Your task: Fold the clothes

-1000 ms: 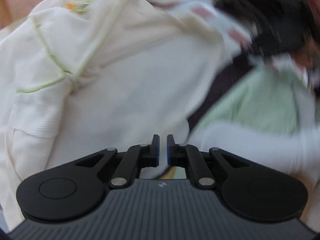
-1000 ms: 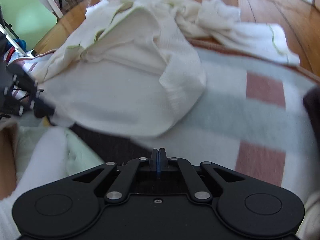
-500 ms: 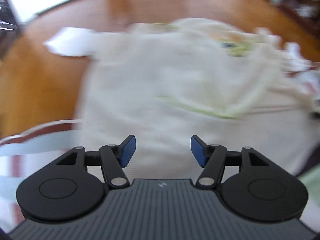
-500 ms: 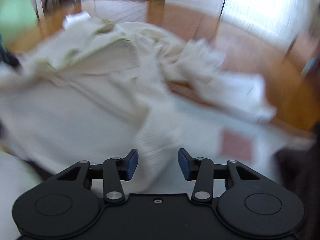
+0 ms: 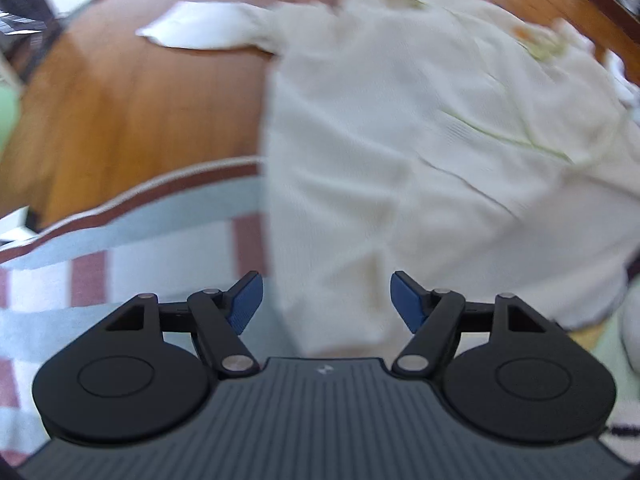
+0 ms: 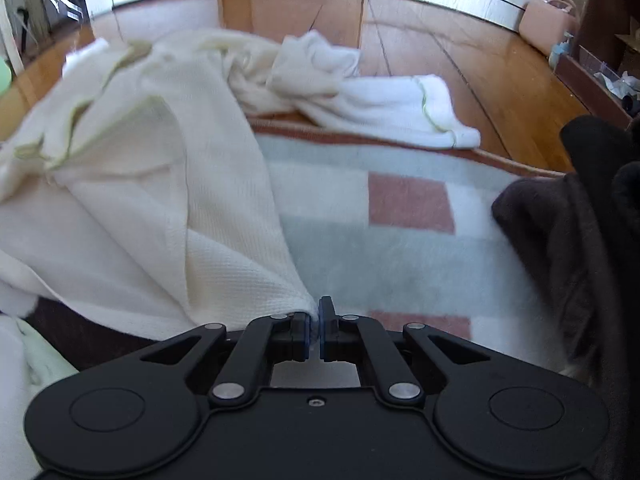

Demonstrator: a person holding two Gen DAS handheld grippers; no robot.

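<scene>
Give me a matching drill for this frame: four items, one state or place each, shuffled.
1 left claw
2 right claw
3 cream garment
4 dark garment

a heaped at the blanket's right edge
b shut on a cloth corner
c open, nothing gripped
d spread over blanket and wood floor

Pairs: 1-c, 2-b, 3-d, 4-a

cream top [image 5: 400, 160] motion-blurred, dark garment [image 6: 568, 240] cut off at right edge

Left tool [image 5: 326, 300], jaws just opening, empty above cream garment [image 5: 420, 168] on checked blanket [image 5: 132, 252].
</scene>
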